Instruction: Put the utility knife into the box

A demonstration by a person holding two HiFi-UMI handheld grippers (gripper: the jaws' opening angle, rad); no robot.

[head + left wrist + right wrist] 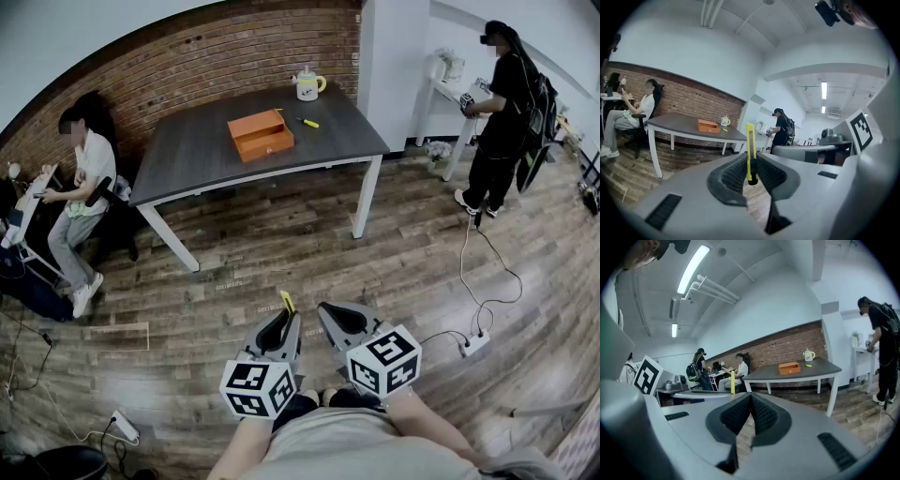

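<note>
Where the head view looks down, one wood floor (pixel 309 253) fills the frame and one dark table (pixel 187 155) stands at upper centre. Two people are present: a seated person (pixel 82 178) at upper left and a standing person (pixel 502 103) at upper right. Two grippers sit side by side at lower centre, well apart from the table. The left gripper (pixel 286 319) is clamped on the one yellow knife (pixel 750 152), which stands upright between the jaws with its upper end projecting past them. The right gripper (pixel 330 314) has its jaws pressed together with nothing between them. On the table lie three things: one orange box (pixel 261 136) near the middle, one mug (pixel 308 84) at the far edge, upper right of the box, and one small yellow object (pixel 308 122) just right of the box.
</note>
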